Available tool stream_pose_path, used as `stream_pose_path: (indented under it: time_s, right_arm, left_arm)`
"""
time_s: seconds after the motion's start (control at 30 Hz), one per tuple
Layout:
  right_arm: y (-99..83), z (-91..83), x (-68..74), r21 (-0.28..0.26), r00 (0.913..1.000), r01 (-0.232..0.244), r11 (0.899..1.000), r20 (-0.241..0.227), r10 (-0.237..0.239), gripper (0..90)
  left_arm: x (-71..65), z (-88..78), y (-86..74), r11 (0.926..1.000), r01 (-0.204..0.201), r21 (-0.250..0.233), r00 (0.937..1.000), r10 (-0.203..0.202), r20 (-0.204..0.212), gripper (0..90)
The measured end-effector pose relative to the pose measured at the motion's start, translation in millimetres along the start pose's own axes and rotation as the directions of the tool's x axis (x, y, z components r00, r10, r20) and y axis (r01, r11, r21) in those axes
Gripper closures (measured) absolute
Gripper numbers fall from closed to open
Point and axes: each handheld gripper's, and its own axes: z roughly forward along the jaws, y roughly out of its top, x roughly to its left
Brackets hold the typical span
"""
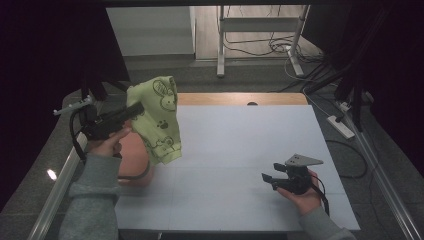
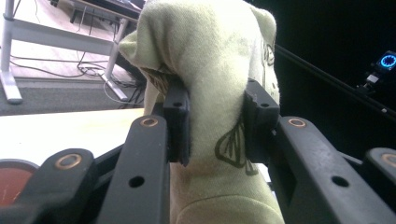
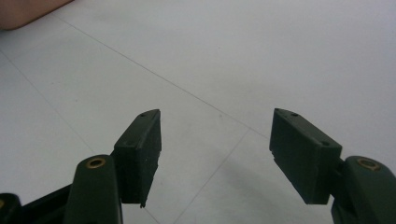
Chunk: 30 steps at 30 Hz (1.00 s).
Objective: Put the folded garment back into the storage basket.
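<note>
A light green garment [image 1: 161,117] printed with dark cartoon animals hangs in the air over the table's left side. My left gripper [image 1: 135,109] is shut on its upper part; in the left gripper view both pads [image 2: 176,122] press into a thick fold of the green cloth [image 2: 215,84]. Under the hanging cloth sits a reddish-brown basin [image 1: 134,162] at the table's left edge. My right gripper [image 1: 267,181] rests low over the white table [image 1: 240,145] at the right front. Its jaws stand apart with nothing between them, the fingertips [image 3: 140,149] over bare white surface.
The white tabletop has a wooden strip [image 1: 240,98] along its far edge. A metal rail [image 1: 57,185] runs down the left side. Beyond the table stand a white frame leg [image 1: 220,45] and loose cables [image 1: 280,47] on the floor. A power strip [image 1: 341,126] lies at the right.
</note>
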Motion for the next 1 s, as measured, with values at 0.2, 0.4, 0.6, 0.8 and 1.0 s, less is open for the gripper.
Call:
stream_pose_path:
  time_s: [0.2,0.4,0.6,0.8,1.0]
  right_arm:
    - [-0.9,-0.2,-1.0,0.001,1.0000,0.000,1.000,0.003,0.000,35.2]
    - [-1.3,-0.1,-1.2,0.004,1.0000,-0.001,1.000,0.007,0.001,35.2]
    - [-1.4,0.2,-1.3,0.006,1.0000,-0.002,1.000,0.007,0.002,35.2]
    - [-1.6,1.0,-1.5,0.009,1.0000,-0.005,1.000,0.006,0.005,35.2]
    - [-1.6,1.9,-1.7,0.014,1.0000,-0.005,1.000,0.008,0.004,35.2]
  left_arm:
    - [1.3,-8.0,3.9,0.9999,-0.011,0.002,0.9998,0.011,-0.018,67.3]
    - [4.8,-18.1,6.0,0.9999,-0.011,-0.005,0.9992,0.011,-0.038,67.3]
    - [7.5,-27.4,7.0,0.9999,-0.008,-0.013,0.9988,0.007,-0.048,67.3]
    - [11.0,-38.4,7.6,0.9999,-0.007,-0.016,0.9976,0.006,-0.069,67.3]
    - [13.2,-49.8,9.2,0.9998,-0.011,-0.018,0.9961,0.010,-0.088,67.3]
